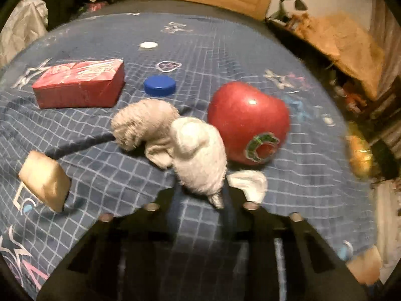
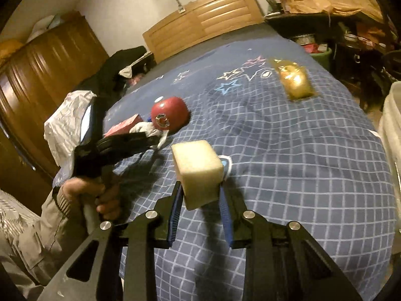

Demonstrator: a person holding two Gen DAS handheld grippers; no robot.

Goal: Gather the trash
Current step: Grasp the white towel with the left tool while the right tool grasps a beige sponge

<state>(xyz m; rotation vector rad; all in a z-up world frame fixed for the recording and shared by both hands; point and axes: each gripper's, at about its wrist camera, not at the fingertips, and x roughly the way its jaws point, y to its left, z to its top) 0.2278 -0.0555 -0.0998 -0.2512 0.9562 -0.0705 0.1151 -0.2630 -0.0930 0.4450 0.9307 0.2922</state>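
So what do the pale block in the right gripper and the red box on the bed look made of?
Pale block: likely foam or sponge, matte cream, faintly porous faces, softened edges. Red box: apparently cardboard in glossy film, going by crisp corners and light streaks on top.

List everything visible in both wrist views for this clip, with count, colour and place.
cloth bundle: 1, white-grey, held in left tongs, beside apple
apple: 1, red, stickered, bed centre
box: 1, red, far left
cap: 1, blue, beside box
small disc: 1, white, further back
foam block: 1, cream, held in right tongs
gold packet: 1, bed's far right
bedspread: 1, blue checked
left tongs: shut on bundle
right tongs: shut on block
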